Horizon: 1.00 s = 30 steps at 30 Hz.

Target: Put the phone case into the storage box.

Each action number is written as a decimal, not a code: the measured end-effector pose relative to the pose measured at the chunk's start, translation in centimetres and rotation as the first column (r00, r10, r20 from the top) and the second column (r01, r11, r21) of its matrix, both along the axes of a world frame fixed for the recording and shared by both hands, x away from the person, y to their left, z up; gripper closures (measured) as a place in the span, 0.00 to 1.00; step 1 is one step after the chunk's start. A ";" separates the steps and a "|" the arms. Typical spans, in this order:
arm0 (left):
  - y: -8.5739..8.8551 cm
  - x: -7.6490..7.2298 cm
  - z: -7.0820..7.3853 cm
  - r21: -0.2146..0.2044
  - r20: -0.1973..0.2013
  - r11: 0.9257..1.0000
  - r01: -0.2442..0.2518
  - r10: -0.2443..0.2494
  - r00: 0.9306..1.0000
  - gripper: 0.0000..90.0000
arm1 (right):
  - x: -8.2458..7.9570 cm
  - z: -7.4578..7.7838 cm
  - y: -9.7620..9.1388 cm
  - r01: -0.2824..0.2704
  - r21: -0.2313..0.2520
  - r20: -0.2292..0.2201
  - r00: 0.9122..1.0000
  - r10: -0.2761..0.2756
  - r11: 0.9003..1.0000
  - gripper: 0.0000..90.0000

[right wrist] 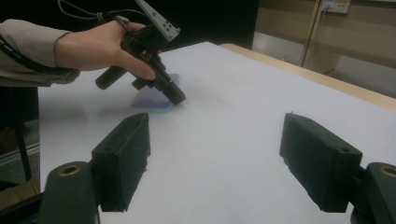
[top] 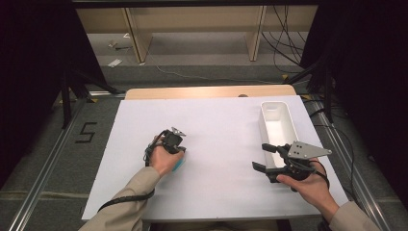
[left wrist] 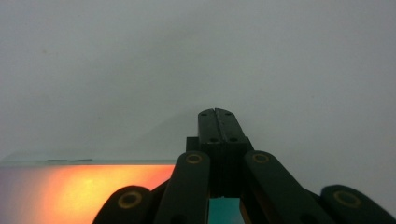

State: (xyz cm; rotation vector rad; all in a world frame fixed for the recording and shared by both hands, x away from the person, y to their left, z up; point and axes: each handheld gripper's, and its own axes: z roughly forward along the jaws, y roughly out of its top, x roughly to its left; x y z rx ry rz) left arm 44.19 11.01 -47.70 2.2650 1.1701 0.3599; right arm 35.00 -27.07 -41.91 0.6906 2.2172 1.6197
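White table (top: 216, 192) | left tool (left wrist: 218, 114) pressed together, tip down | right tool (right wrist: 219, 154) spread

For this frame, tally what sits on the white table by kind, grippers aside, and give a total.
White bin: 1
Flat blue-purple object under the left gripper, kind unclear: 1
Total: 2

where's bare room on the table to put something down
The widest bare patch lies between the left claw and the white bin, running to the near edge. The far-left corner behind the left hand is bare too. It is crowded around the right claw beside the bin.
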 end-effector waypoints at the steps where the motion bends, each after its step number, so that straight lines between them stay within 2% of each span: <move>1: 0.1 -0.2 0.0 0.001 -0.001 1.000 0.006 -0.006 1.000 1.00 | 0.0 0.0 0.0 0.000 0.000 0.000 1.000 0.000 1.000 0.28; 10: 0.9 -1.9 0.2 0.009 -0.027 0.999 0.039 -0.039 0.999 1.00 | 0.0 0.0 0.0 -0.002 -0.003 0.002 1.000 0.002 1.000 0.28; 17: 2.1 -3.3 0.4 0.007 -0.068 0.997 0.071 -0.071 0.995 1.00 | 0.0 0.0 0.1 -0.001 -0.004 0.001 1.000 0.001 1.000 0.28; 24: 3.2 -4.5 0.5 0.011 -0.109 0.997 0.080 -0.078 0.991 1.00 | 0.0 0.0 0.1 0.000 -0.004 0.002 1.000 0.000 1.000 0.28; 30: 4.1 -5.4 0.7 0.022 -0.126 0.997 0.077 -0.074 0.989 1.00 | 0.0 0.0 0.1 0.000 -0.005 -0.001 1.000 0.000 1.000 0.28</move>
